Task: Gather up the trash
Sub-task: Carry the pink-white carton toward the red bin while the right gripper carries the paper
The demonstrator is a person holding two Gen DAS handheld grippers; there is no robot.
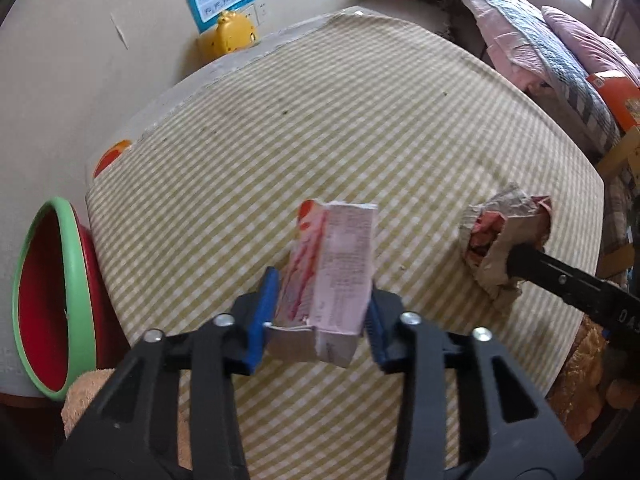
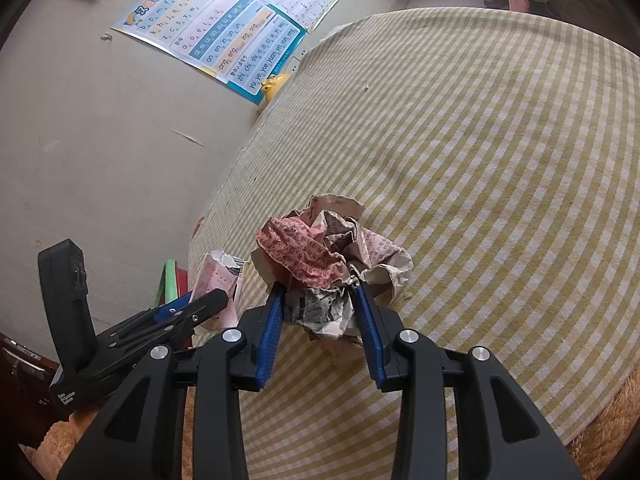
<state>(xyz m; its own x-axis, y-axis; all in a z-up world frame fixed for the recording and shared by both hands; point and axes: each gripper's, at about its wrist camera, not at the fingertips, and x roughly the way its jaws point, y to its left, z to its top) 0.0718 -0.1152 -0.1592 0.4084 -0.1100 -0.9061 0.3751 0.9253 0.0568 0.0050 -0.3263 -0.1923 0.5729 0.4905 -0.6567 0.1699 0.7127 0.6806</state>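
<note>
My left gripper (image 1: 322,300) is shut on a pink and red carton (image 1: 330,272) and holds it above the yellow checked tablecloth (image 1: 360,120). The carton also shows in the right wrist view (image 2: 220,280), with the left gripper (image 2: 200,304) beside it. My right gripper (image 2: 318,300) is shut on a crumpled ball of printed paper (image 2: 332,252), held just above the cloth. In the left wrist view the paper ball (image 1: 504,236) sits at the right with the right gripper's black finger (image 1: 568,280) against it.
A red bin with a green rim (image 1: 52,296) stands on the floor left of the table. A yellow toy (image 1: 232,34) and wall posters (image 2: 224,28) are at the back. A bed with pillows (image 1: 560,48) lies at the far right.
</note>
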